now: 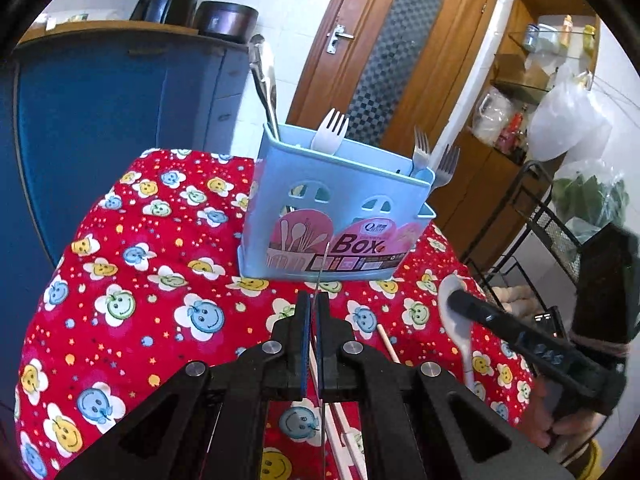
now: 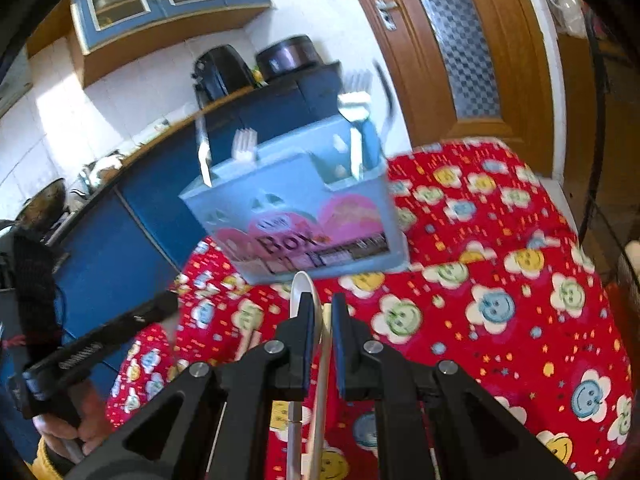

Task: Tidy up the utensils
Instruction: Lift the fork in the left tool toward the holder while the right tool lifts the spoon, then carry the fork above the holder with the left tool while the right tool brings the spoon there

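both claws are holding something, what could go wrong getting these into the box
The left claw pinches a thin metal blade edge-on; it could twist or slip. The right claw grips the white spoon by its handle, so it may swing. The light box could tip if bumped.

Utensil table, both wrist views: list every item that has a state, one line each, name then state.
left gripper: shut on a thin metal blade, edge-on.
right gripper: shut on the white spoon.
white spoon: held above the cloth, bowl forward.
blue utensil box: upright on the red cloth, holding forks.
chopsticks: lying on the cloth.
door: closed.
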A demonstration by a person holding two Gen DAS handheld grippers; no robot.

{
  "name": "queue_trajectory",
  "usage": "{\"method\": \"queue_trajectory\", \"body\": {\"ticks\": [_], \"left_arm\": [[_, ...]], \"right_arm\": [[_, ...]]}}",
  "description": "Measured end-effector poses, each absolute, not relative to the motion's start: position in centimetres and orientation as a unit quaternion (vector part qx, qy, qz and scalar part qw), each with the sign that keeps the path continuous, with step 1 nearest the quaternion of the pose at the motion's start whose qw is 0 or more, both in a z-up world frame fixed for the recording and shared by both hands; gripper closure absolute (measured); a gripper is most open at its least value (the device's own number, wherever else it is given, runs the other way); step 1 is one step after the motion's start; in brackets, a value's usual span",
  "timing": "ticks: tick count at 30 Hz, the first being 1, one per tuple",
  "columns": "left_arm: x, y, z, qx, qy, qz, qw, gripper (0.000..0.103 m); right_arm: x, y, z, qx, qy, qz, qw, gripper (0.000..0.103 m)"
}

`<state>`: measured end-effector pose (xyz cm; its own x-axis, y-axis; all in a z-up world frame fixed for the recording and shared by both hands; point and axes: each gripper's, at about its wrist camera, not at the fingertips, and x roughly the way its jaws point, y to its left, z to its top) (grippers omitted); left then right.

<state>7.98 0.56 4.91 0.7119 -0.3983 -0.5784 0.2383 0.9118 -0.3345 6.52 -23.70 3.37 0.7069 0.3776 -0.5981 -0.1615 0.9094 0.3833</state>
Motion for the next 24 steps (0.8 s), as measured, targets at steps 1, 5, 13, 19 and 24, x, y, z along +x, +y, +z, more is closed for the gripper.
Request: {"method": "queue_trajectory", "body": {"ticks": [1,5,13,19,24], "left_arm": [[8.0,0.6,4.8,-0.121,0.338,-0.173,0.917,0.101],[8.0,0.9,4.4,-0.128,0.339,-0.17,0.916,0.101],[8.0,1.0,4.0,-0.131,0.338,-0.167,0.917,0.101],[8.0,0.9,3.9,-0.132,0.339,-0.167,0.917,0.101],[7.9,0.8,3.8,-0.133,0.339,-0.169,0.916,0.101]], "right_arm": [[6.7,-23.9,2.9,0.156,0.359,0.145,0.909,0.093],[7.2,-24.8,1.1,0.16,0.38,0.129,0.902,0.093],[8.1,-25.8,-0.9,0.17,0.411,0.117,0.888,0.091],[8.0,-26.9,-0.8,0.188,0.411,0.117,0.884,0.079],[7.5,-27.0,-0.1,0.189,0.41,0.123,0.884,0.078]]}}
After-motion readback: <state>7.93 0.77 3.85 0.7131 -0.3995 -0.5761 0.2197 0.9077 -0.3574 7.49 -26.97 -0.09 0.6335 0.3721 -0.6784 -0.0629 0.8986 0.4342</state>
